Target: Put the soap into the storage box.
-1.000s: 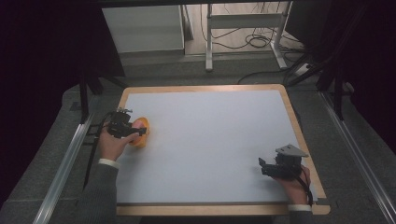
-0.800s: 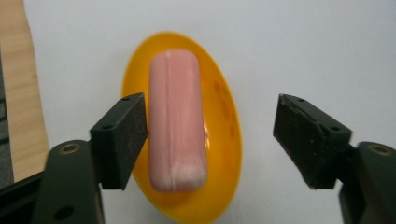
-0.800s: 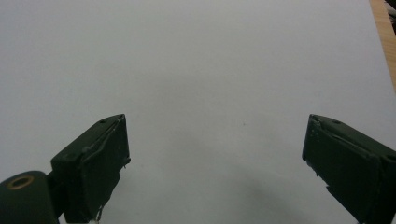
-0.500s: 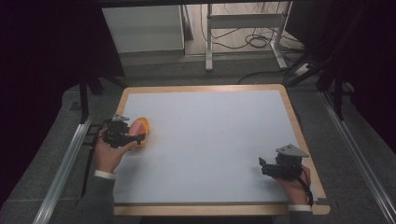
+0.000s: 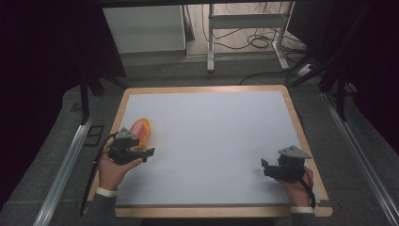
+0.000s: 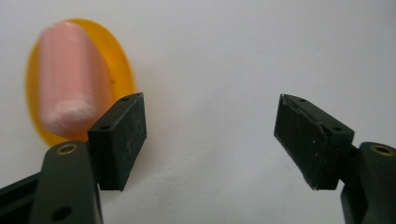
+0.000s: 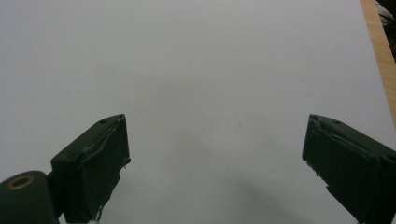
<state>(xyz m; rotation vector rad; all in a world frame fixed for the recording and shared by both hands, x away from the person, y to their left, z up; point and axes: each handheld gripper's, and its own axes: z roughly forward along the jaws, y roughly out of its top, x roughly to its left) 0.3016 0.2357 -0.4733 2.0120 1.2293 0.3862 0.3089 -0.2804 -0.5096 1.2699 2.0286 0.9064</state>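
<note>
A pink cylinder (image 6: 65, 84) lies on a small orange dish (image 6: 119, 60) near the white board's left edge; in the high view the dish (image 5: 141, 129) sits just beyond my left hand. My left gripper (image 5: 149, 153) (image 6: 212, 140) is open. Its jaws have just been opening and hold nothing, and the dish is off to their left side. My right gripper (image 5: 264, 167) (image 7: 217, 163) rests low at the near right of the board, its jaws wide open over bare white surface.
The white board (image 5: 211, 132) has a wooden rim (image 5: 202, 88). Metal rails (image 5: 66, 165) run along both sides of the table. A table frame and cables (image 5: 254, 42) stand on the floor beyond the far edge.
My left gripper has drawn back from the orange dish toward the near edge, leaving the pink cylinder on the dish. The right gripper has stayed put.
</note>
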